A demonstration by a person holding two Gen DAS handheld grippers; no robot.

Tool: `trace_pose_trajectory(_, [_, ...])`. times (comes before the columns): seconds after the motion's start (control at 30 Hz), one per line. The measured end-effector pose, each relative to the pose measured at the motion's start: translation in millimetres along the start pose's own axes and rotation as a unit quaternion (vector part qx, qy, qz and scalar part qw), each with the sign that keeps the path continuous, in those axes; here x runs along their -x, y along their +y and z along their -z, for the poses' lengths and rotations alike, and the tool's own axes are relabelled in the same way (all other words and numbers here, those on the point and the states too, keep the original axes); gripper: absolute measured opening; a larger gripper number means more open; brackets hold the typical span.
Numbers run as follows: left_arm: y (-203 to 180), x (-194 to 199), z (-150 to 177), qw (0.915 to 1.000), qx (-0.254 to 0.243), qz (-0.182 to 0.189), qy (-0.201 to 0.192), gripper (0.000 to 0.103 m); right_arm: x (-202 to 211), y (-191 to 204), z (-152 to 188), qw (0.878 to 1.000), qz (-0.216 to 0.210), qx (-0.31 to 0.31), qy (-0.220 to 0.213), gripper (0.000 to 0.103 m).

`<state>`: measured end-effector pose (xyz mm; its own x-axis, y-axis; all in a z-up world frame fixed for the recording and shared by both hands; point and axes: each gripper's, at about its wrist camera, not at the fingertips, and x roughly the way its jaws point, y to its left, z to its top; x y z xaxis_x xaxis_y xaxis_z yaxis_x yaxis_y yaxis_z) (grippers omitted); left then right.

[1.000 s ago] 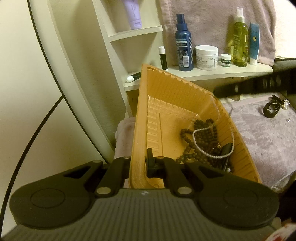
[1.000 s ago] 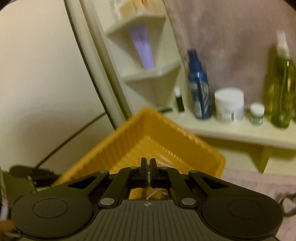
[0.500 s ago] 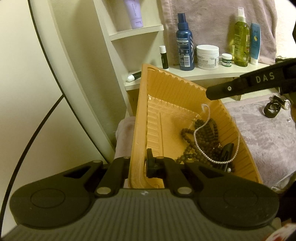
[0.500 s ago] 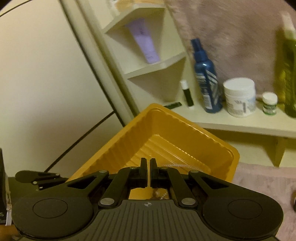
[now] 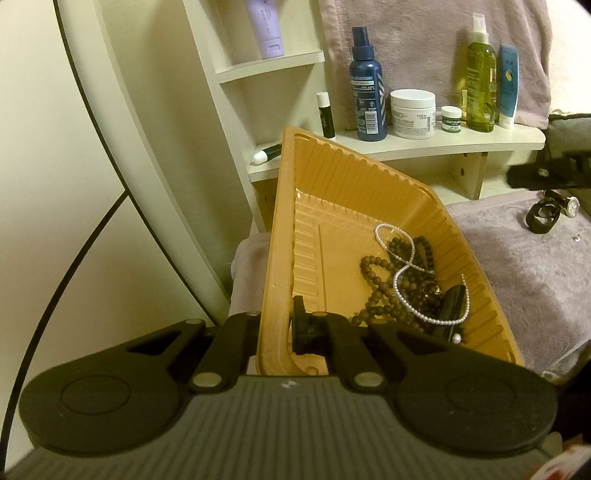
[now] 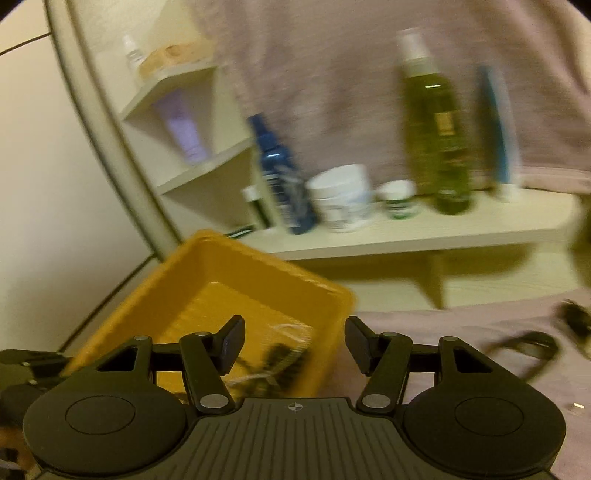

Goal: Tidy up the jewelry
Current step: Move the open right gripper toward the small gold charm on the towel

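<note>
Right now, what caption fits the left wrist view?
Left gripper clamps the tilted orange tray holding a pearl necklace and dark beads.

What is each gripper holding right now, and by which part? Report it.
The left gripper is shut on the orange tray, pinching its near rim. The right gripper holds nothing; its jaws are opening.

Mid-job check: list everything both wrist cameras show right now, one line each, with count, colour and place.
tray: 1, orange, tilted over the towel
pearl necklace: 1, white, in tray
bead string: dark brown, count unclear, in tray
watch: 1, black, on towel
towel: 1, mauve, under everything
spray bottle: 1, blue, shelf
green bottle: 1, shelf
jars: 2, white, shelf
tube: 1, lilac, upper shelf
left tongs: shut on tray rim
right tongs: opening, nothing between
</note>
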<state>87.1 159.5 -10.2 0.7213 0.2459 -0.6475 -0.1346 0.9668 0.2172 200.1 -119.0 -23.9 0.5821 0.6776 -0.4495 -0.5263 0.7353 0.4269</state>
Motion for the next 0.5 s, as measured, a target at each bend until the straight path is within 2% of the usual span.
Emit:
trace_pose_trajectory(0.23, [-1.2,2.4,-0.6,1.0,-0.002,-0.001,-0.001,0.004,41.2,-34.6,21.4,0.996,0.085,0.003,-0.021,0.06])
trace_pose_trajectory(0.5, [-1.5,3.3,-0.2,1.0,-0.005,-0.002,-0.002,0.004,65.3,-64.2,57.3,0.984,0.175,0.032,-0.003,0.06])
